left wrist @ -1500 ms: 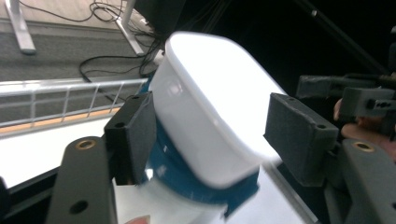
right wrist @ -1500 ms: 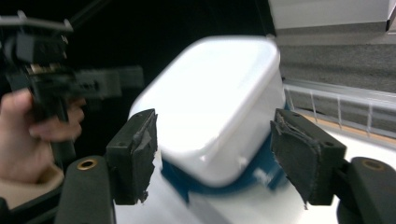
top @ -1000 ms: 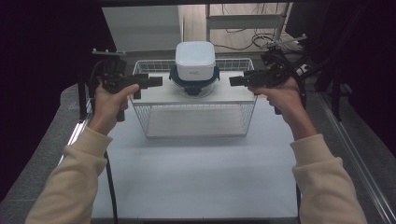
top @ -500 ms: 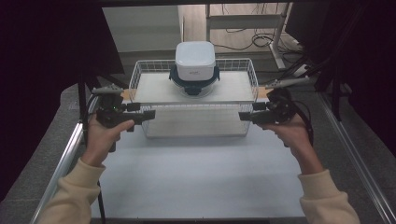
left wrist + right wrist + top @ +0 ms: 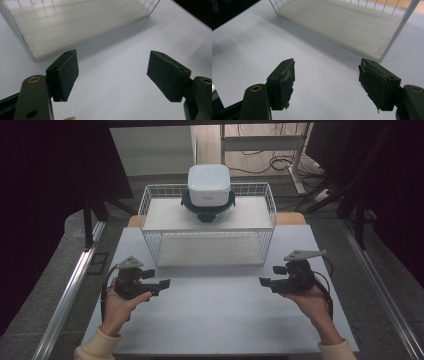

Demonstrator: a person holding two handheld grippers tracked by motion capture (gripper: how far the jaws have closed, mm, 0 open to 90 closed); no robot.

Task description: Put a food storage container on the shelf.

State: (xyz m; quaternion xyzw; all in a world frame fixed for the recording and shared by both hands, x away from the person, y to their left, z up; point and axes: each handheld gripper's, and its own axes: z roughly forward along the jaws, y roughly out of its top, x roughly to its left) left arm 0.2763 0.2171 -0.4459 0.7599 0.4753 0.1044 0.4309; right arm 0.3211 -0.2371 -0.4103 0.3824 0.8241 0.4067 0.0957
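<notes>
White table (image 5: pixel 220 320) bearing a wire basket (image 5: pixel 207 227) with a lidded container (image 5: pixel 209 192) on top; left gripper (image 5: pixel 162 284) and right gripper (image 5: pixel 264 282), jaws apart and empty, low before it.

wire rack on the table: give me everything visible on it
The wire rack is a white, box-shaped frame of thin wires with two flat pale shelves. It stands upright at the table's far end. A lidded container, white top over a dark clip-on rim, sits centred on the upper shelf; the lower shelf is bare. Neither claw touches it.
</notes>
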